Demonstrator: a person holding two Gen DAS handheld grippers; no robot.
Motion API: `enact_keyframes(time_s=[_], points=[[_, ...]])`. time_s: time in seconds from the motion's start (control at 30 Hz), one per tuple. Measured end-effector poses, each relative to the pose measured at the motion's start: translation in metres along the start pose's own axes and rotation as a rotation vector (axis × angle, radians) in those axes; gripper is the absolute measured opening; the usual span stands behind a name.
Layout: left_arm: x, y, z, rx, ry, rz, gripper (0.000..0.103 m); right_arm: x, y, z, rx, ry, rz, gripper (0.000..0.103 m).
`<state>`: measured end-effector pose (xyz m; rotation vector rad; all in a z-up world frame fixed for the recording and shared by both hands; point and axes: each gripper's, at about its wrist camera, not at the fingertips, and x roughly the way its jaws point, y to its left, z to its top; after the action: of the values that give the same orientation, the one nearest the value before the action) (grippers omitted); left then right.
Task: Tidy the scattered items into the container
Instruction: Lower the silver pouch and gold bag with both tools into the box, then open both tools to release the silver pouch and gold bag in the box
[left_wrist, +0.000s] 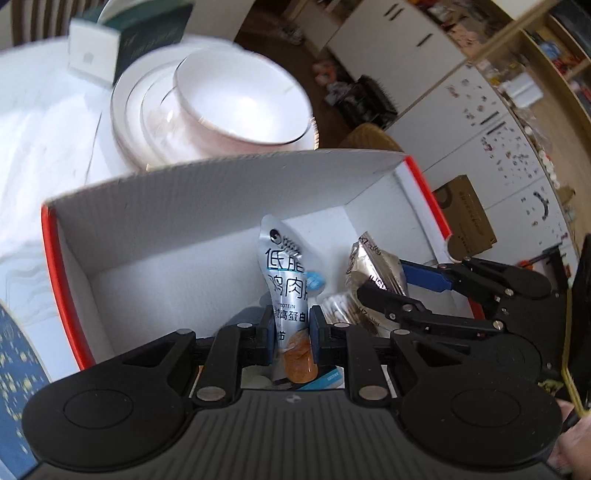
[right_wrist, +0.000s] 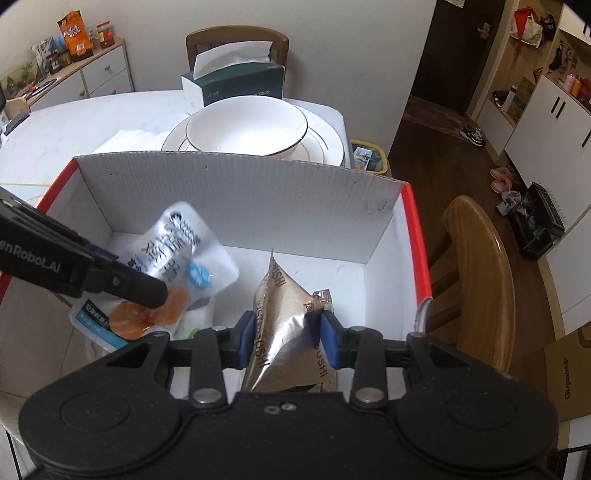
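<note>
Left gripper (left_wrist: 292, 334) angled down into the open cardboard box with white inside and red outer walls (left_wrist: 192, 206), jaws nearly closed and clamped on a silver foil pouch printed with blue characters and an orange window (left_wrist: 286, 291). Pouch standing up between the blue pads, its top leaning toward the box's far wall, its lower end above items on the box floor that are too hidden to name.

Right gripper (right_wrist: 287, 339) also tipped down into the same box, jaws pressed narrow on a crinkled gold-and-silver foil packet with brown lettering (right_wrist: 286, 325). Packet upright, its peak pointing at the far wall, just beside the silver pouch (right_wrist: 177, 254) and apart from it.

Box resting on the white worktop (right_wrist: 74, 125), near its right edge. Beyond the box's far wall, a white bowl with a dark rim (right_wrist: 247, 127) stacked on white plates, and behind those a dark green tissue box (right_wrist: 236, 83) at the far edge.
</note>
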<state>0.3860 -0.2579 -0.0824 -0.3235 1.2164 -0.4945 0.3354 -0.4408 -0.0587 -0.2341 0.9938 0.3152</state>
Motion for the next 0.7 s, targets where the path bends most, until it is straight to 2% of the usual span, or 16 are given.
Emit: enact_keyframes(time_s=[0.23, 0.3, 0.33, 0.4, 0.43, 0.47, 0.57, 0.6, 0.7], points=[[0.004, 0.001, 0.002, -0.038, 0.021, 0.023, 0.018, 0.006, -0.002, 0.006, 0.002, 0.022, 0.006, 0.039], [0.004, 0.000, 0.003, -0.027, 0.019, 0.033, 0.024, 0.007, -0.002, 0.008, 0.000, 0.024, 0.006, 0.039], [0.003, 0.000, 0.003, -0.021, 0.017, 0.034, 0.030, 0.008, -0.002, 0.008, 0.000, 0.025, 0.007, 0.039], [0.004, -0.002, 0.003, -0.018, 0.015, 0.020, 0.049, 0.009, -0.002, 0.009, 0.001, 0.027, 0.012, 0.040], [0.004, -0.004, 0.003, -0.015, 0.014, 0.006, 0.062, 0.009, -0.003, 0.009, 0.002, 0.027, 0.014, 0.040], [0.004, -0.006, 0.003, -0.010, 0.012, 0.004, 0.068, 0.009, -0.004, 0.009, 0.003, 0.025, 0.020, 0.041], [0.001, -0.009, 0.001, 0.003, 0.003, 0.008, 0.068, 0.005, -0.006, 0.008, 0.012, 0.007, 0.039, 0.051], [-0.001, -0.009, 0.000, 0.004, -0.004, 0.007, 0.068, 0.003, -0.007, 0.008, 0.015, 0.000, 0.044, 0.057], [-0.009, -0.010, -0.003, 0.013, -0.030, -0.004, 0.068, -0.005, -0.008, 0.007, 0.014, -0.019, 0.057, 0.061]])
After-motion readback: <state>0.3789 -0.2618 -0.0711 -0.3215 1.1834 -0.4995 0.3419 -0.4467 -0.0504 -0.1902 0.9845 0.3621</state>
